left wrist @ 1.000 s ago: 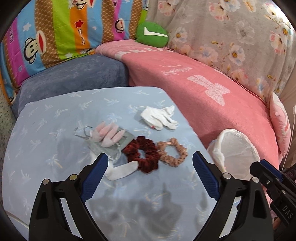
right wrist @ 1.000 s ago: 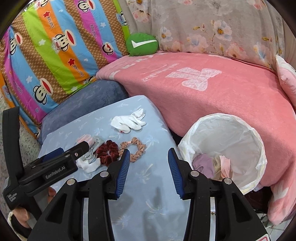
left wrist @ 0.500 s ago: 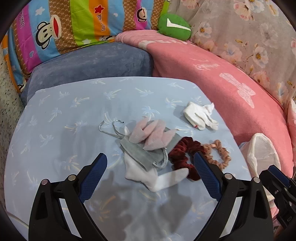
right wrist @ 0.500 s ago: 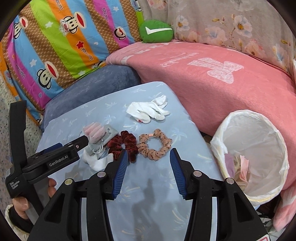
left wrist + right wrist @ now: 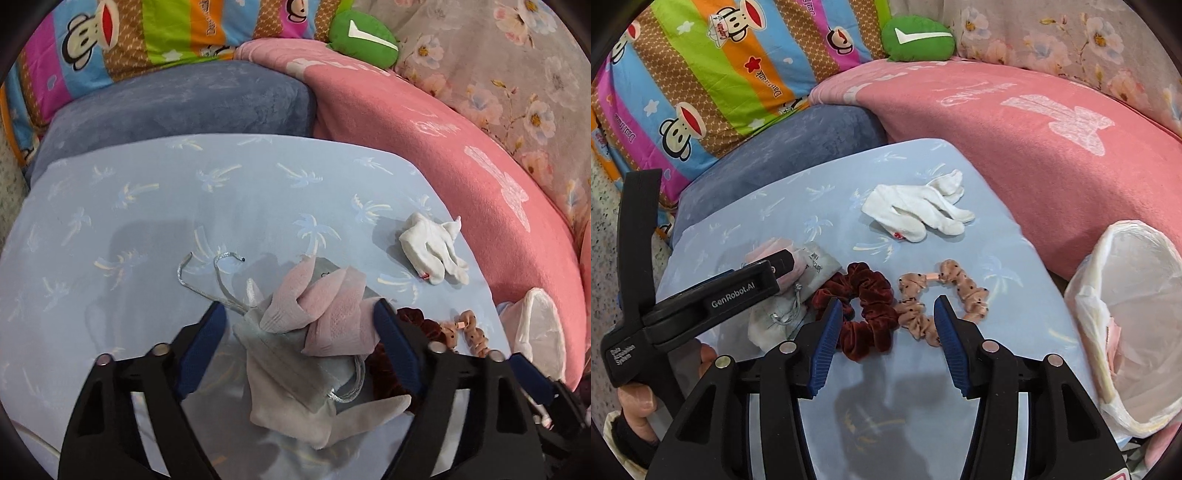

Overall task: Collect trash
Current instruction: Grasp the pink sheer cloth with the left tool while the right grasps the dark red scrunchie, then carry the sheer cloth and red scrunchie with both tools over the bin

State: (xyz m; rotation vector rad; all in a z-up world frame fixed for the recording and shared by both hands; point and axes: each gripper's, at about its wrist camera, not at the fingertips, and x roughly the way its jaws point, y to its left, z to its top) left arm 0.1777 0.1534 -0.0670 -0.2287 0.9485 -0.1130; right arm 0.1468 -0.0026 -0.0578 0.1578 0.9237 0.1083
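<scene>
A pile of pink cloth (image 5: pixel 325 302), a grey drawstring pouch (image 5: pixel 291 365) and a white sock (image 5: pixel 365 413) lies on the light blue table (image 5: pixel 147 206). My left gripper (image 5: pixel 299 317) is open with its jaws on either side of the pink cloth and pouch; it also shows in the right wrist view (image 5: pixel 775 266). A dark red scrunchie (image 5: pixel 864 306) and a tan dotted scrunchie (image 5: pixel 934 295) lie beside the pile. My right gripper (image 5: pixel 888 314) is open and empty, just above both scrunchies. White gloves (image 5: pixel 916 210) lie farther back. The white-lined trash bin (image 5: pixel 1137 325) stands right of the table.
A pink blanket (image 5: pixel 1034 140) covers the sofa behind the table. A grey-blue cushion (image 5: pixel 177 107), a striped monkey-print pillow (image 5: pixel 720 66) and a green plush (image 5: pixel 916 37) sit at the back. The table's right edge borders the bin.
My left gripper has moved forward and down onto the pile, and its jaws now flank the pink cloth and pouch. My right gripper has moved left and closer to the scrunchies.
</scene>
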